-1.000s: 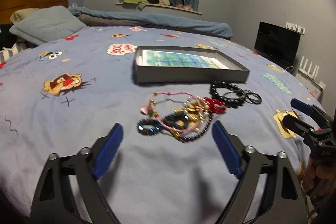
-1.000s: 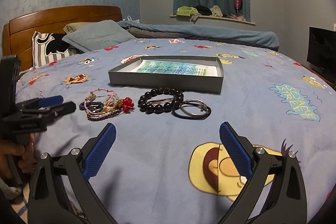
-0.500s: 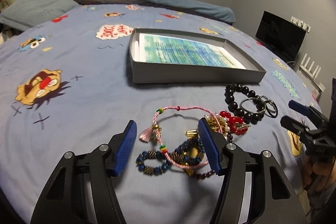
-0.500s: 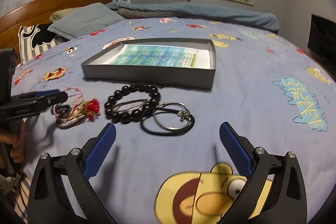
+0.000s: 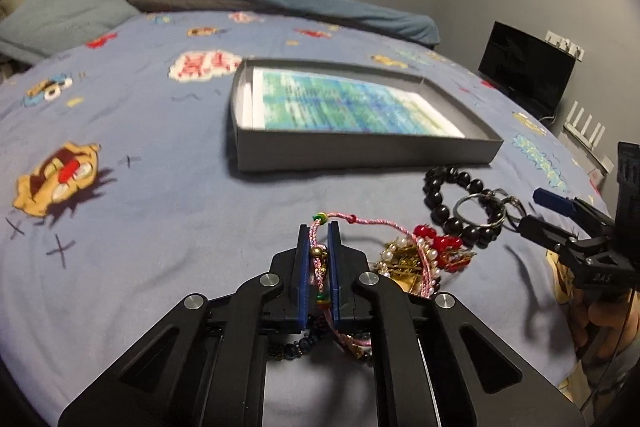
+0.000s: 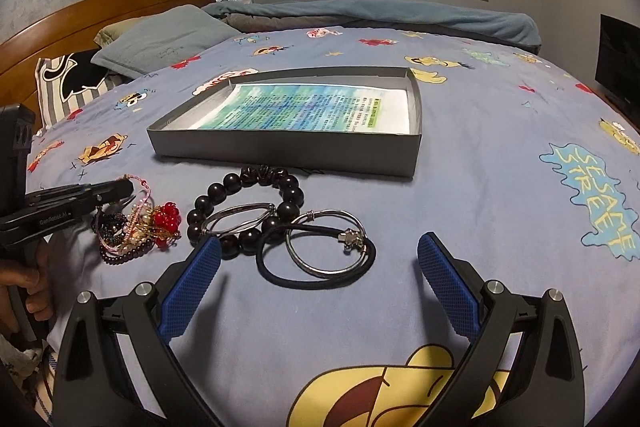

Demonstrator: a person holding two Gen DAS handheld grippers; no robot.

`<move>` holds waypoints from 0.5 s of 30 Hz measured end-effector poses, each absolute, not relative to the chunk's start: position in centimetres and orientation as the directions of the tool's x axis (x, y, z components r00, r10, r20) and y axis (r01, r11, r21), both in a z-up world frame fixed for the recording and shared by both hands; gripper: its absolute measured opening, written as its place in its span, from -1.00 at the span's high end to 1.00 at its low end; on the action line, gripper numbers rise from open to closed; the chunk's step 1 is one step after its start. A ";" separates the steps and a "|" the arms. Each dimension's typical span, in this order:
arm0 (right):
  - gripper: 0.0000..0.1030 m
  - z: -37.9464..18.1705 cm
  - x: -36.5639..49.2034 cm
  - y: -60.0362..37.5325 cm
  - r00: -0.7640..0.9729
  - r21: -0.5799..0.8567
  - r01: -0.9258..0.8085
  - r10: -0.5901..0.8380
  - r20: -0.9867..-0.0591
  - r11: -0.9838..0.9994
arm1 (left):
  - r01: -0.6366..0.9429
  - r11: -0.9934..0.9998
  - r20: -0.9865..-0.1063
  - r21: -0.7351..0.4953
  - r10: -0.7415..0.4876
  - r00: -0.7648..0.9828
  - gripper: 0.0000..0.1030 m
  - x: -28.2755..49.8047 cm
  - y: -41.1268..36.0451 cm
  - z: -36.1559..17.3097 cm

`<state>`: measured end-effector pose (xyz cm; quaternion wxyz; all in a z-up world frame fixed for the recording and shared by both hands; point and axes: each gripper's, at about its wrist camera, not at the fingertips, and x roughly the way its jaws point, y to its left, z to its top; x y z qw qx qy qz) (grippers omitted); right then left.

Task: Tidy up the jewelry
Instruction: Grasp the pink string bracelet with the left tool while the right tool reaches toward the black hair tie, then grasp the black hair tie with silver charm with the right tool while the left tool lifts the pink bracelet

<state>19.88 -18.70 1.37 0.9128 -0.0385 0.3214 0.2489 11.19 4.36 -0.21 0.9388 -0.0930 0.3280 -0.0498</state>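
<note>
My left gripper [image 5: 319, 227] is shut on a pink braided cord bracelet [image 5: 362, 219] at the edge of a tangled jewelry pile [image 5: 420, 259] with red, gold and pearl beads. The pile also shows in the right wrist view [image 6: 140, 227], with the left gripper [image 6: 120, 190] on it. A black bead bracelet [image 6: 244, 211], silver bangles [image 6: 328, 243] and a black cord loop [image 6: 280, 273] lie just ahead of my open, empty right gripper [image 6: 320, 259]. A grey shallow box [image 6: 280, 151] with a printed sheet inside sits beyond the jewelry.
Everything lies on a blue cartoon-print bedsheet [image 6: 500, 167]. Pillows [image 6: 160, 39] and a wooden headboard [image 6: 100, 7] are at the left. A folded blue blanket [image 6: 380, 13] lies at the far edge. A black monitor [image 5: 524, 67] stands to the right of the bed.
My left gripper moved forward onto the pile and closed on the pink cord bracelet. My right gripper moved closer to the black bead bracelet and bangles and stayed open.
</note>
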 end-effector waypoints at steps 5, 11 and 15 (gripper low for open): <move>-0.88 1.5 19.3 -19.1 0.679 0.096 -0.485 0.443 -0.585 0.869 | 0.036 0.976 -0.547 -0.216 -0.151 0.823 0.83 10.2 4.7 1.6; -0.64 1.3 19.6 -18.8 0.668 0.092 -0.485 0.436 -0.603 0.870 | 0.030 0.978 -0.516 -0.209 -0.136 0.846 0.83 9.7 5.3 3.2; -0.64 1.4 20.4 -18.6 0.667 0.098 -0.472 0.427 -0.610 0.876 | 0.024 0.978 -0.518 -0.209 -0.132 0.845 0.84 9.7 5.5 3.2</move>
